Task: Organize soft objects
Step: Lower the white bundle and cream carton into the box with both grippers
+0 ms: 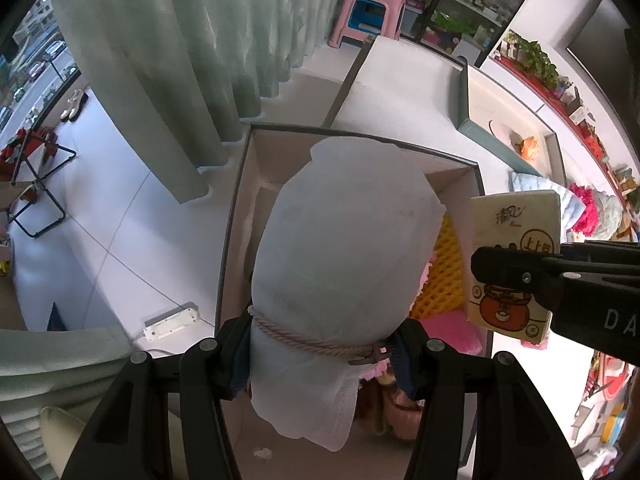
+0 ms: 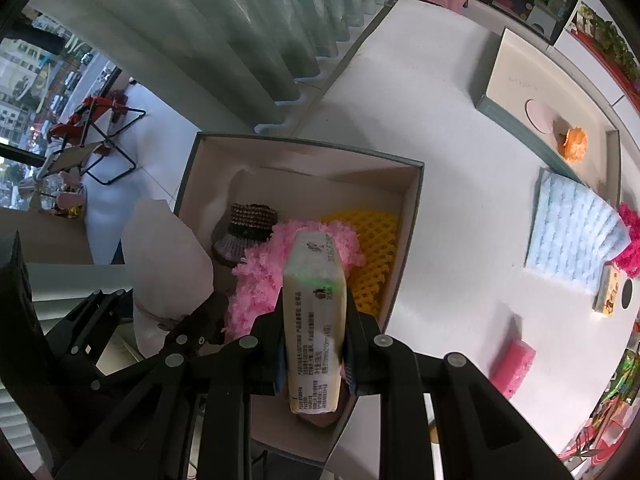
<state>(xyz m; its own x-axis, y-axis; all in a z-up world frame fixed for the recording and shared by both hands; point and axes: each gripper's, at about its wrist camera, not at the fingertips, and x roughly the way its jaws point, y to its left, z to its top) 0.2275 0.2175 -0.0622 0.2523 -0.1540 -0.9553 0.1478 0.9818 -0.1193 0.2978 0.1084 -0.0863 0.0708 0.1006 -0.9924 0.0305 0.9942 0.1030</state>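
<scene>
- Open grey cardboard box with pale lining [image 2: 412, 216], at the desk's [image 2: 440, 128] curtain-side edge, one side at or past that edge. Risk: a push from either load could slide it off toward the floor.
- White drawstring fabric pouch, stuffed, tied with a cream cord [image 1: 344, 240]; held above the box's floor-side half. Left gripper [image 1: 316, 354] has its fingers [image 1: 236, 356] clenched on the neck just below the cord. Risk: the bulk hangs forward of the grip, so it may swing, catch the box wall, or drop outside over the floor.
- Fluffy pink yarn bundle [image 2: 264, 268], lying in the box middle. Risk: it stands high, and anything set on it may sit proud of the rim or roll.
- Yellow foam mesh sleeve [image 2: 376, 248], in the box against the wall nearest the desk's centre, partly under the pink bundle. Risk: it springs back if pressed.
- Cream soft tissue pack with printed label [image 2: 316, 320]; held over the box's near half. Right gripper [image 2: 314, 354] is grasping it at mid-length, fingers [image 2: 351, 360] squeezing the sides. Risk: the wrapper may slip, and both loads crowd one opening, so the grippers may collide.
- Brown-and-grey knitted piece [image 2: 244, 228], in the box near the far floor-side corner. Risk: it could be buried or crushed under the pouch.
</scene>
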